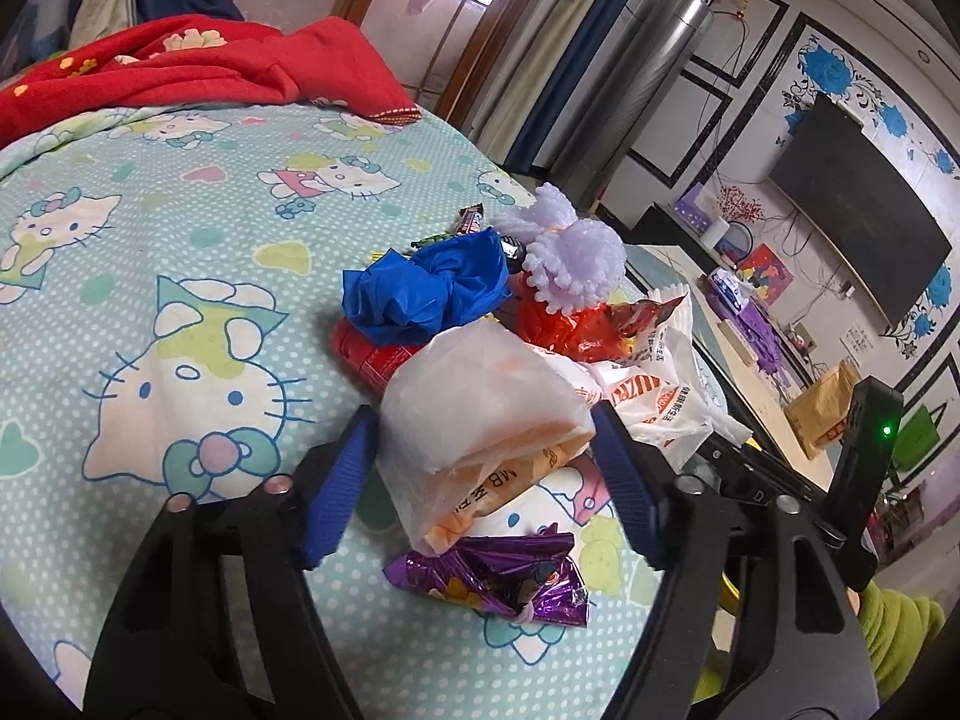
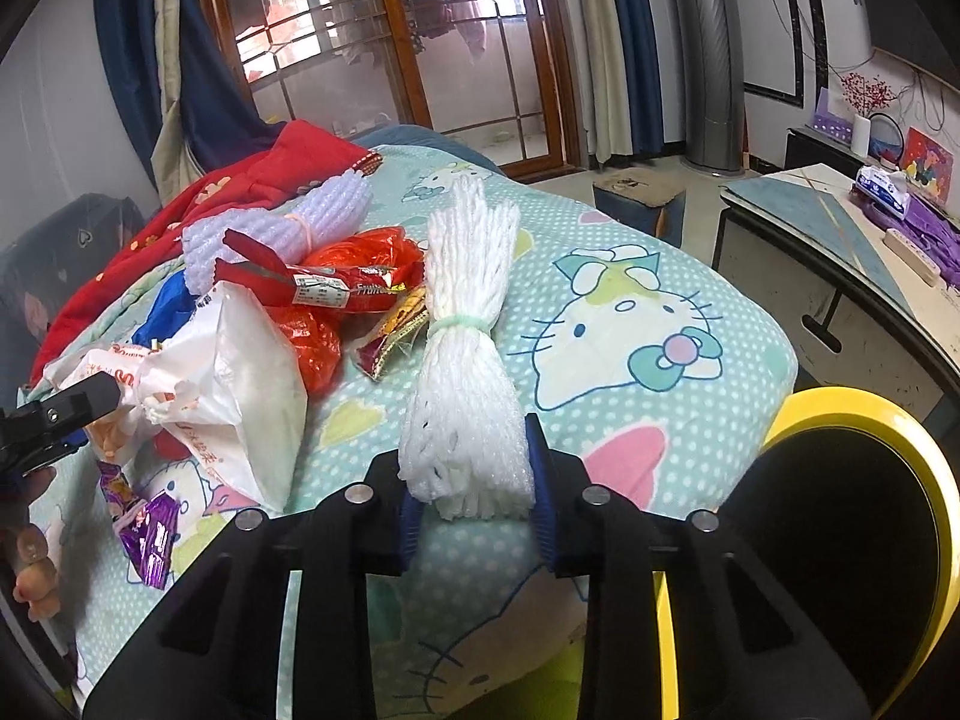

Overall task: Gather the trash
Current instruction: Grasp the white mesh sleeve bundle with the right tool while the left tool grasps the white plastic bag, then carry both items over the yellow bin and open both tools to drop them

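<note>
A heap of trash lies on the Hello Kitty bedspread (image 1: 150, 276). My left gripper (image 1: 483, 420) has its blue pads on both sides of a white and orange paper wrapper (image 1: 480, 396) and is shut on it. Around it lie a purple foil wrapper (image 1: 498, 579), a blue crumpled bag (image 1: 420, 291), red wrappers (image 1: 564, 324), a lilac foam net (image 1: 570, 258) and a white printed bag (image 1: 660, 390). My right gripper (image 2: 474, 480) is shut on the near end of a white foam net bundle (image 2: 465, 324). The white bag (image 2: 228, 384) and red wrappers (image 2: 336, 282) lie to its left.
A yellow-rimmed black bin (image 2: 852, 516) stands at the bed's right edge. A red blanket (image 1: 192, 66) lies at the far end of the bed. A low table (image 2: 828, 228) stands right of the bed, and a TV (image 1: 858, 210) hangs on the wall.
</note>
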The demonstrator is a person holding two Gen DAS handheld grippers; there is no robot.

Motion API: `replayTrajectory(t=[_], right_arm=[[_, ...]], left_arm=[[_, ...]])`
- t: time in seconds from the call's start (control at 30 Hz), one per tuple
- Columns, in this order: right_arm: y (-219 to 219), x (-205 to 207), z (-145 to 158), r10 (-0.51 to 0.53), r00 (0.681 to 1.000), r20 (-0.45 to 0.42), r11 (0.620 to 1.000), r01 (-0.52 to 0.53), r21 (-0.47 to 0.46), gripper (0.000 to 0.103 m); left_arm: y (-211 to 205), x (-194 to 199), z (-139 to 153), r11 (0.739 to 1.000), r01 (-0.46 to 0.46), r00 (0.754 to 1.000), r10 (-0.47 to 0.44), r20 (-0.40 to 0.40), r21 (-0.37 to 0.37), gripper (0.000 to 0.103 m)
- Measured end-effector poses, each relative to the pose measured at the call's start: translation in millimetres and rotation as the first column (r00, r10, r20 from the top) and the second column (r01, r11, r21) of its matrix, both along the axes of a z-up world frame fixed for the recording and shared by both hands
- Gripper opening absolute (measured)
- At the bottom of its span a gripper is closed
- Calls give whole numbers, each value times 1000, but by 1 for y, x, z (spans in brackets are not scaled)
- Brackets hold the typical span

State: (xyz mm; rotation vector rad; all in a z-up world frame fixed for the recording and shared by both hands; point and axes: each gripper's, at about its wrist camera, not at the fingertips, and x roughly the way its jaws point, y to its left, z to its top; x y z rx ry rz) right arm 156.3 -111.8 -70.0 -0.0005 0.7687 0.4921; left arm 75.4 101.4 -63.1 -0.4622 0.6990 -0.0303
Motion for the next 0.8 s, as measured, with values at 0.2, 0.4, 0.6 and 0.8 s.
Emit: replayTrajectory(t=[0.2,0.4,0.6,0.8], right_arm=[[0,-6,2,10,999,37,1000,-9,-24,20],[-7,-11,12,15,997,81,1000,-14,-9,18],[-20,-16,25,1,994,106,1000,-2,10,18],[-36,-18,35,-22,993,112,1000,20,23,18]], left_arm=[[-4,-9,7,999,8,999,-9,32,32,52],[-3,-18,19,999,9,997,-13,80,48,49],[-11,-24,35,997,11,991,-21,128,79,49],[-29,-24,46,992,31,986,-51,160,125,49]])
